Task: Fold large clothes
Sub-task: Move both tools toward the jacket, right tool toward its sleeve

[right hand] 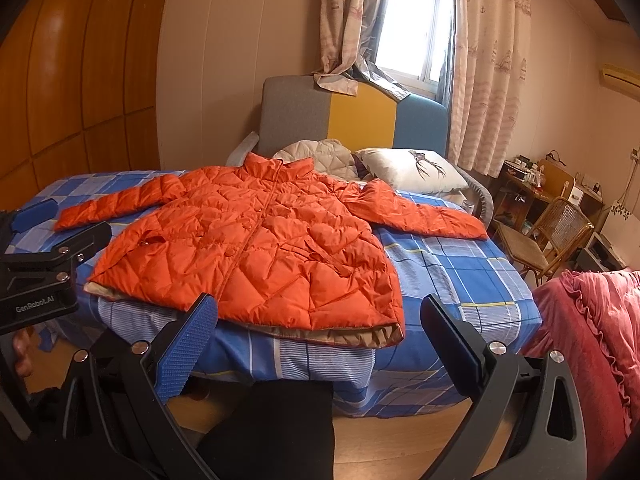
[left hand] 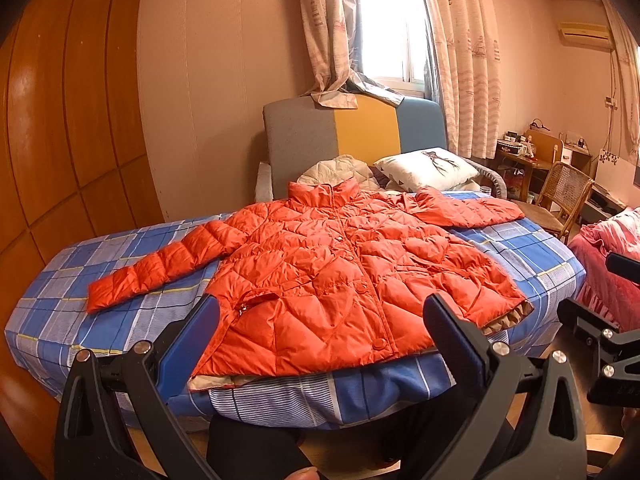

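Two tongs, left tongs (left hand: pixel 320 334) and right tongs (right hand: pixel 320 336), both spread wide, gripping nothing, held off the bed's near edge. Orange quilted jacket (left hand: pixel 336 268) lies flat, front up, sleeves out to both sides, on the blue checked bed (left hand: pixel 532 248). White pillow (left hand: pixel 428 166) just behind the collar.

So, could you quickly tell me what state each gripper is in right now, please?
Left gripper: open, holding nothing, short of the orange jacket.
Right gripper: open, holding nothing, also short of the jacket.
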Motion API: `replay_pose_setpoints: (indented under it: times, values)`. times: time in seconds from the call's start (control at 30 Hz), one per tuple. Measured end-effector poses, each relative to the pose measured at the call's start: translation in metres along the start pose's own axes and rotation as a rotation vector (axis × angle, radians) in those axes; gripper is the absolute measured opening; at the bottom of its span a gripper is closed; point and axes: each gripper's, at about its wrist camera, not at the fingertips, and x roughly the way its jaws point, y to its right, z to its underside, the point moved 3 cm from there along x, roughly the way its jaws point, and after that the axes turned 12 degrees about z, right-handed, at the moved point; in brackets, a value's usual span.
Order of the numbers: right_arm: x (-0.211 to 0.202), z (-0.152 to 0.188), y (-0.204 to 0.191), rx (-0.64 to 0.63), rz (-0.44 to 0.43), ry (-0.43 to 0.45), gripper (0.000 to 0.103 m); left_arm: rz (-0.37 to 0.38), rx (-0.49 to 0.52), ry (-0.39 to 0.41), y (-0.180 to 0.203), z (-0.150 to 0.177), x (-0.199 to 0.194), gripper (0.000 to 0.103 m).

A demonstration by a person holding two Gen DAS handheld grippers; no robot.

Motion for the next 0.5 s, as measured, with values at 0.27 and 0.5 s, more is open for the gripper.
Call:
replay_pose_setpoints:
  times: [0.27,0.5]
  values:
    - [0.011,0.003,0.001,0.011,0.003,-0.027,0.1,0.024,-0.027,-0.021,-0.004,0.001,0.01,0.101]
    - [0.048,-0.009,0.007,0.079,0.03,-0.089,0.1,0.074,-0.035,-0.028,-0.018,-0.001,0.039,0.101]
